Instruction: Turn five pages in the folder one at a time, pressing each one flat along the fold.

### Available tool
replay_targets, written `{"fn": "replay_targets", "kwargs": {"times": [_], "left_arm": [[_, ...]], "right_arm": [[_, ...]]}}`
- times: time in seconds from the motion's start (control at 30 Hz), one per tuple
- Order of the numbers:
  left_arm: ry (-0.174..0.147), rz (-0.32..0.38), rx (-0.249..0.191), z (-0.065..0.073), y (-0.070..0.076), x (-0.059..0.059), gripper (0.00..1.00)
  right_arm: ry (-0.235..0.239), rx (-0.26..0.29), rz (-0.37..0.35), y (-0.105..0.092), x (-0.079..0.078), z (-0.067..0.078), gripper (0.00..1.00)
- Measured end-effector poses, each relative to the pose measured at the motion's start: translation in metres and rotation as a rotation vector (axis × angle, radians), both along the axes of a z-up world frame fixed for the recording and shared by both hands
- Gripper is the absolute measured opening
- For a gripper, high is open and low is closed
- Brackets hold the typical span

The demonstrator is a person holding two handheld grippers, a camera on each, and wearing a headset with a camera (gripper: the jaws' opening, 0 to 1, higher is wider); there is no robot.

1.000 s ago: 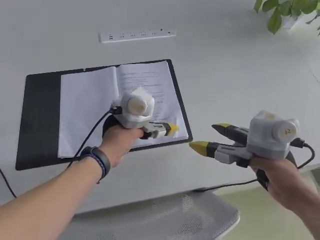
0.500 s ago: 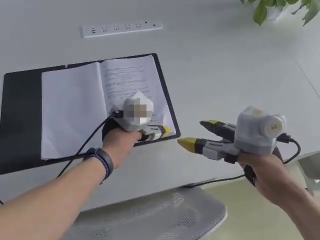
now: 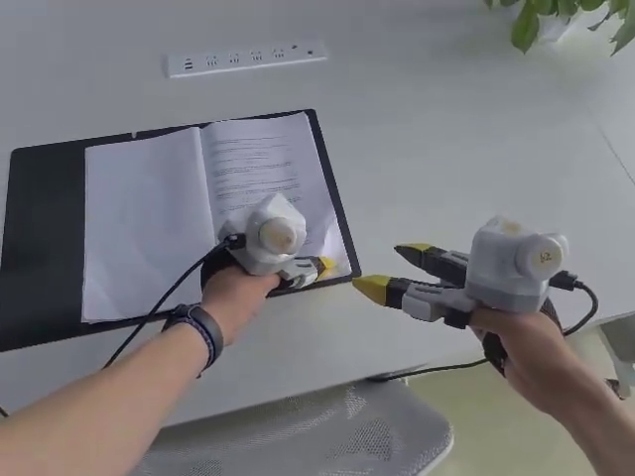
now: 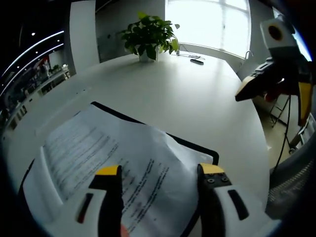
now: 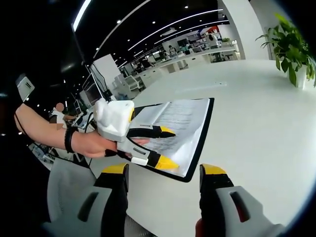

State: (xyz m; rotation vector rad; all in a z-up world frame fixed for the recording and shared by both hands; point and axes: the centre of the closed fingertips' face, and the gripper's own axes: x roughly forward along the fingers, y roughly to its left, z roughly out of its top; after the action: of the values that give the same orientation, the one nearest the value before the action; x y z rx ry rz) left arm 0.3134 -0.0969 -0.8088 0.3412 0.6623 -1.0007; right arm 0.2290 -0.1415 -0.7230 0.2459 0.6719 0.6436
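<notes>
A black folder (image 3: pixel 40 248) lies open on the white table, with a blank white page (image 3: pixel 144 223) on the left and a printed page (image 3: pixel 263 169) on the right. My left gripper (image 3: pixel 319 268) hovers open over the printed page's lower right corner; in the left gripper view (image 4: pixel 160 170) the page (image 4: pixel 138 163) lies between and beneath the jaws. My right gripper (image 3: pixel 392 268) is open just right of the folder's corner, off the paper, with nothing in it. In the right gripper view (image 5: pixel 164 169) the left gripper (image 5: pixel 148 145) sits over the folder (image 5: pixel 200 143).
A white power strip (image 3: pixel 246 59) lies behind the folder. A potted plant (image 3: pixel 556 20) stands at the far right. A grey mesh chair (image 3: pixel 327 426) is below the table's near edge. Cables trail from both grippers.
The head camera has shifted a little. Both grippers hold about the same places relative to the folder, and both stay open.
</notes>
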Motion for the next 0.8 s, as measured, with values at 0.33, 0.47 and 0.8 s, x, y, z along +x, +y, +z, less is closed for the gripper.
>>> {"fn": "replay_targets", "kwargs": {"times": [0.33, 0.47, 0.8], "left_arm": [[0.012, 0.008, -0.013, 0.000, 0.002, 0.003, 0.57], [0.012, 0.009, -0.013, 0.002, 0.003, 0.002, 0.57], [0.012, 0.004, -0.013, 0.006, 0.003, -0.001, 0.57]], "right_arm": [[0.009, 0.034, 0.000, 0.006, 0.030, -0.012, 0.52], [0.015, 0.051, 0.003, 0.011, 0.047, -0.019, 0.49], [0.035, 0.083, 0.013, 0.031, 0.068, -0.020, 0.46]]}}
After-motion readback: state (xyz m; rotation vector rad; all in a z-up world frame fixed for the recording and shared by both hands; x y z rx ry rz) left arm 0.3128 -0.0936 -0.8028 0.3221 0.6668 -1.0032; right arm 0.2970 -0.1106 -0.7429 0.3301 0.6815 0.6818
